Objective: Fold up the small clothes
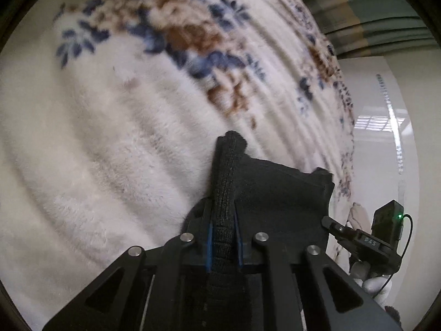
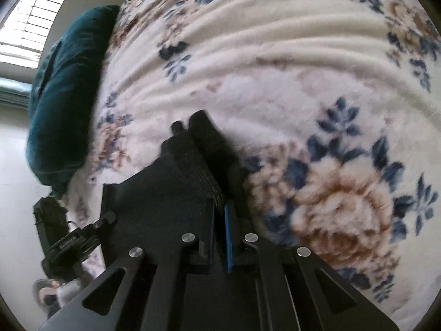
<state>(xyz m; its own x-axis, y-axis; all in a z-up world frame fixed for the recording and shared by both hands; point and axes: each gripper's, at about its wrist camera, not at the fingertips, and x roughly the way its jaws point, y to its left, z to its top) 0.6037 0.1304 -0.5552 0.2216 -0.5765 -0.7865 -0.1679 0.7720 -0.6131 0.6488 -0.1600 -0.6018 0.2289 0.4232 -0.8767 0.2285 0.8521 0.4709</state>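
A small black knit garment (image 1: 278, 193) hangs stretched between my two grippers, above a cream floral blanket (image 1: 110, 127). My left gripper (image 1: 224, 209) is shut on a bunched edge of it, and the cloth covers the fingertips. In the left wrist view my right gripper (image 1: 329, 223) grips the garment's far corner at the right. In the right wrist view the right gripper (image 2: 217, 193) is shut on a fold of the black garment (image 2: 154, 201), with the blue pads close together. The left gripper (image 2: 109, 218) holds the other corner at the lower left.
The fluffy blanket (image 2: 275, 69) covers a bed and fills most of both views. A dark teal pillow (image 2: 63, 96) lies at the bed's left edge. A white glossy floor (image 1: 380, 138) runs beside the bed. A gloved hand (image 1: 372, 281) holds the right gripper.
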